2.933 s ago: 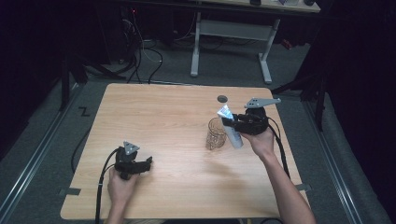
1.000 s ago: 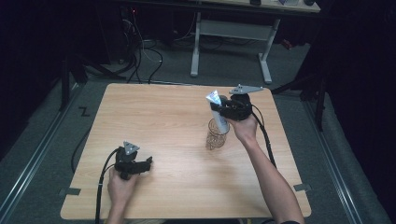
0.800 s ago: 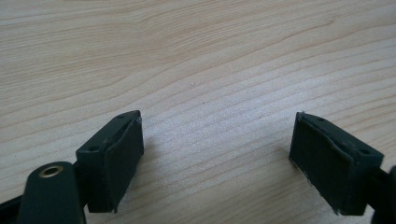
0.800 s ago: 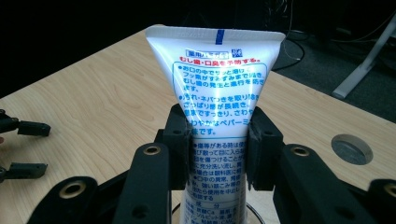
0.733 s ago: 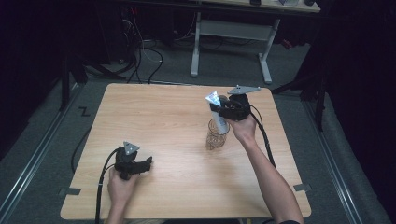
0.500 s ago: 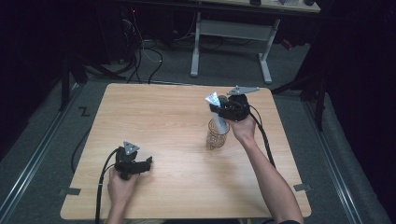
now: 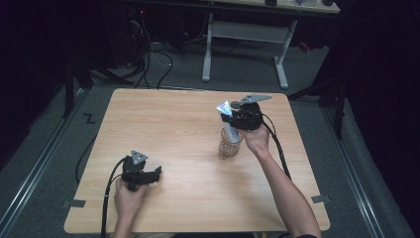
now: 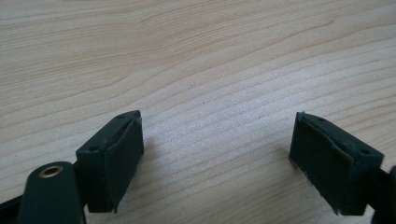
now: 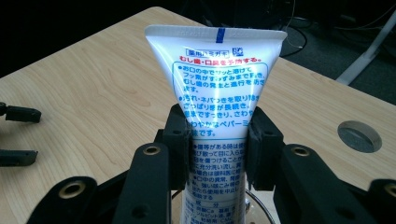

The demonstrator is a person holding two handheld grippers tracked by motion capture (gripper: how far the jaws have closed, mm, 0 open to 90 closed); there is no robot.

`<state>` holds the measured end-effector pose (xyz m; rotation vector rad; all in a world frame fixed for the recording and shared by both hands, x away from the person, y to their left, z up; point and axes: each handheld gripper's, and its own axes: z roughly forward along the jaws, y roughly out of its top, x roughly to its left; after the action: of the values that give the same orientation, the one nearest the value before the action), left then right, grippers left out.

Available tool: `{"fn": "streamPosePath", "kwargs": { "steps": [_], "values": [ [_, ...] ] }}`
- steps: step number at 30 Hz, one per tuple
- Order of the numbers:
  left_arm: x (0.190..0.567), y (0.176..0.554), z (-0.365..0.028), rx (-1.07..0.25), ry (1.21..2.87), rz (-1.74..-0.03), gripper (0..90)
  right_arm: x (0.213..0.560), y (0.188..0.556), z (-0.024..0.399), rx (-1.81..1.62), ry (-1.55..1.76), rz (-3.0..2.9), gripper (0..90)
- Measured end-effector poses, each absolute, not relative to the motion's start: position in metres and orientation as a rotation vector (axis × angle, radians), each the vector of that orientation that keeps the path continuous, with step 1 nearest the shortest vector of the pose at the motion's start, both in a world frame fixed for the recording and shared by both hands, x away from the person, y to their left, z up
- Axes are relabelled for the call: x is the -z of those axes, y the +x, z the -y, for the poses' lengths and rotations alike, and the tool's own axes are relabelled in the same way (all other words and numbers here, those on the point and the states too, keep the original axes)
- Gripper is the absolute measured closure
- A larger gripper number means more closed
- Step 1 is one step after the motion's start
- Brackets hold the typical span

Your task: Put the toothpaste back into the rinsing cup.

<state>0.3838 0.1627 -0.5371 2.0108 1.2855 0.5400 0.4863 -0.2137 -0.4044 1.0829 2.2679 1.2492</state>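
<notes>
From above, the right gripper (image 7: 236, 120) clamps a white tube (image 7: 229, 124) that stands tail-up with its lower end inside a clear patterned glass (image 7: 230, 145) at the right of the wooden table (image 7: 168, 124), while the left gripper (image 7: 147, 174) rests low on the table's near left, well apart from them. The right gripper view adds what the high one cannot: the pads press both sides of the tube (image 9: 215, 116), whose crimped end and blue and red print face the camera, with the glass rim (image 9: 254, 205) just below. The left gripper view shows its jaws released, spread wide over bare tabletop (image 8: 210, 60).
</notes>
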Motion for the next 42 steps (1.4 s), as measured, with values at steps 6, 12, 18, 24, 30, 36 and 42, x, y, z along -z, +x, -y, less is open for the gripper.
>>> {"fn": "streamPosePath", "kwargs": {
  "steps": [6,12,18,24,30,36,42],
  "values": [
    [0.537,0.384,-0.163,-0.540,2.011,-1.286,17.6,0.407,0.486,0.213,-1.243,1.081,-2.278,66.3],
    [0.537,0.384,-0.163,-0.540,2.010,-1.285,17.6,0.409,0.486,0.212,-1.228,1.078,-2.291,66.3],
    [0.537,0.384,-0.163,-0.540,2.010,-1.286,17.6,0.411,0.484,0.212,-1.222,1.072,-2.305,66.3],
    [0.537,0.384,-0.163,-0.540,2.010,-1.285,17.6,0.412,0.484,0.213,-1.201,1.074,-2.314,66.2],
    [0.537,0.384,-0.163,-0.540,2.010,-1.285,17.6,0.415,0.484,0.213,-1.197,1.081,-2.317,66.0],
    [0.537,0.384,-0.163,-0.539,2.010,-1.285,17.6,0.415,0.484,0.214,-1.192,1.081,-2.319,65.9],
    [0.537,0.384,-0.163,-0.539,2.010,-1.285,17.6,0.417,0.484,0.216,-1.199,1.089,-2.316,65.8]
  ]
}}
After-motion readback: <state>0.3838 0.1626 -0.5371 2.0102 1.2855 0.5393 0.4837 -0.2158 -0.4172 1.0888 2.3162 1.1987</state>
